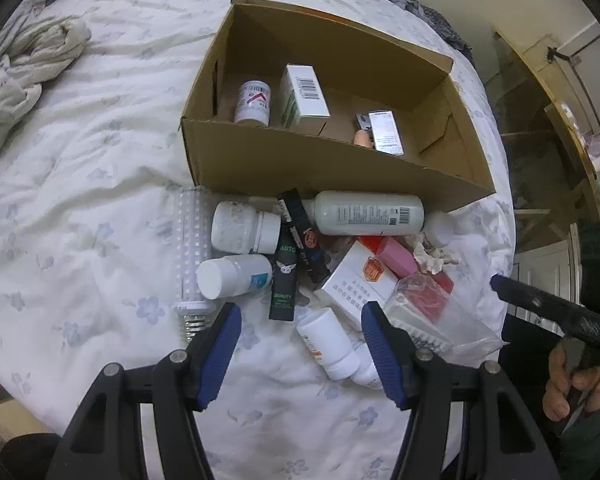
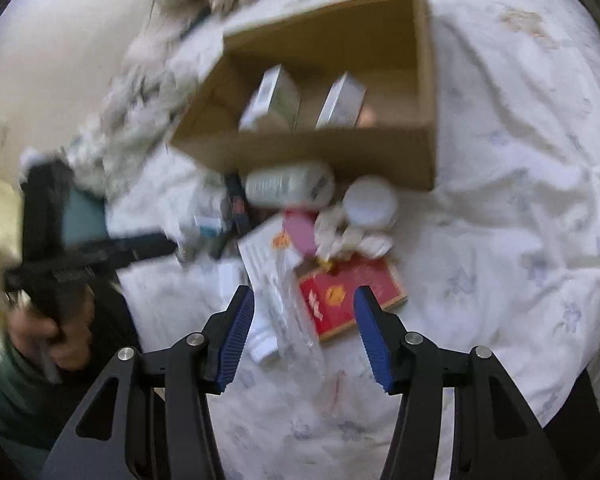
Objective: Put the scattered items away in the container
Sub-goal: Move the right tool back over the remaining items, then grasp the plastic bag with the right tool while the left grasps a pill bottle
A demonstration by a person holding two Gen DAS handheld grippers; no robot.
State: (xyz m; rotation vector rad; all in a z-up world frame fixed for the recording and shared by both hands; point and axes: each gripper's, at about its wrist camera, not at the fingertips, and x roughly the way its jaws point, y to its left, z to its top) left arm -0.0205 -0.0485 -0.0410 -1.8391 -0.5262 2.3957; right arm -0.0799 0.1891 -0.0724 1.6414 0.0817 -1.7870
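A cardboard box (image 1: pixel 324 168) (image 2: pixel 312 152) lies on the bed and holds a small white bottle (image 1: pixel 253 102), a white carton (image 1: pixel 305 96) and a silver packet (image 1: pixel 386 132). Before it lies a heap: a large white bottle (image 1: pixel 370 214) (image 2: pixel 290 184), pill bottles (image 1: pixel 246 227) (image 1: pixel 234 276) (image 1: pixel 329 344), a black tube (image 1: pixel 284 280), a white-and-red carton (image 1: pixel 358 284), a pink item (image 1: pixel 398 258), an LED bulb (image 1: pixel 191 256) and a red box (image 2: pixel 346 298). My left gripper (image 1: pixel 300 320) is open above the heap's near edge. My right gripper (image 2: pixel 304 304), also open, hovers over the red box and a clear plastic bag (image 2: pixel 288 300).
The bed wears a white floral quilt (image 1: pixel 80 184). Crumpled cloth (image 1: pixel 32 64) lies at the far left. A white jar (image 2: pixel 370 202) and crumpled tissue (image 2: pixel 350 236) sit by the box corner. A wooden shelf (image 1: pixel 540 120) stands beyond the bed's right side. A hand (image 1: pixel 572 384) holds the right gripper's handle.
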